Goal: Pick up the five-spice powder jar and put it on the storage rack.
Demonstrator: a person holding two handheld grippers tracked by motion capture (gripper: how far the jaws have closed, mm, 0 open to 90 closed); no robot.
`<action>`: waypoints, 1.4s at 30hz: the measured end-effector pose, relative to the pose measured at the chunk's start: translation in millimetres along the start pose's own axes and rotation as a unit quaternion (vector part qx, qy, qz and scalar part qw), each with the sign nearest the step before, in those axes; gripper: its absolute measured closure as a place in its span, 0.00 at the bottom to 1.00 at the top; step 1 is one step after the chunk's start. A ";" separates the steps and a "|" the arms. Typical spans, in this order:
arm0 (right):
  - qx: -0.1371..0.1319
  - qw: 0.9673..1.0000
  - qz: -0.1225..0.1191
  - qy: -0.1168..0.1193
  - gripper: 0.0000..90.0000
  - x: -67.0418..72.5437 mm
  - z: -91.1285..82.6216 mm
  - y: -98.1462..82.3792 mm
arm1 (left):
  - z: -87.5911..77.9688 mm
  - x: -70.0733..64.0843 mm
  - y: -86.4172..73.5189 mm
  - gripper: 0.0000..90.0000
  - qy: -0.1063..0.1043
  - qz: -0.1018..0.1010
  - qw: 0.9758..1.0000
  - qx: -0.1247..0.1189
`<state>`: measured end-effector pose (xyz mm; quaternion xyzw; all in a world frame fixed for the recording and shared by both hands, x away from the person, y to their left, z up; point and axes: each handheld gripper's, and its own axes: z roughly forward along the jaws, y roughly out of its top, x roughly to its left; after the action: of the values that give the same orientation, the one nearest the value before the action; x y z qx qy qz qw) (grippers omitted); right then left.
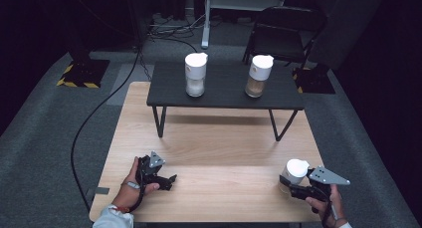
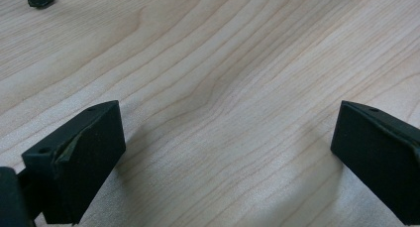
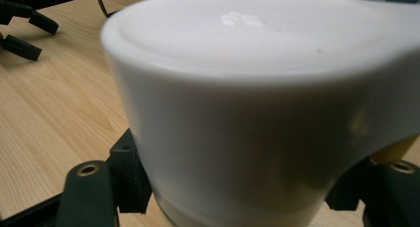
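Observation:
A jar with a white lid (image 1: 296, 171) stands at the near right of the wooden table (image 1: 214, 153). My right gripper (image 1: 289, 186) is shut on it, one jaw on each side of its body. In the right gripper view the jar (image 3: 257, 88) looms very close, with the right gripper (image 3: 237, 187) clamped low on it and yellowish contents at the right edge. My left gripper (image 1: 170, 182) rests at the near left, pointing right. Its jaws stand wide apart in the left gripper view, the left gripper (image 2: 230, 133) holding nothing over bare wood.
A low black table (image 1: 224, 96) stands on the far half of the wooden one. It carries a white-lidded jar with pale contents (image 1: 195, 73) and another with brown contents (image 1: 259, 76). A black chair (image 1: 286, 29) and a floor cable (image 1: 94, 113) lie beyond.

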<state>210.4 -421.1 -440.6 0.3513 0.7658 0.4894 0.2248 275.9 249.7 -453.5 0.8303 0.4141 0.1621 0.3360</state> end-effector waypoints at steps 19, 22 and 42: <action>0.009 0.999 0.011 -0.037 0.33 13.1 5.0 28.3 | 0.0 0.0 0.0 0.00 0.000 0.000 1.000 0.000; 0.005 0.999 0.024 -0.039 0.33 13.4 5.6 33.3 | -0.1 0.0 0.1 0.00 0.000 0.001 1.000 0.000; -0.006 0.997 0.014 -0.071 0.33 24.0 6.0 98.6 | -0.1 0.0 0.1 0.00 0.000 0.001 1.000 0.000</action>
<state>230.2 -372.3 -353.6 0.3945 0.7399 0.4713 0.2736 275.9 249.7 -453.4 0.8305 0.4136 0.1626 0.3357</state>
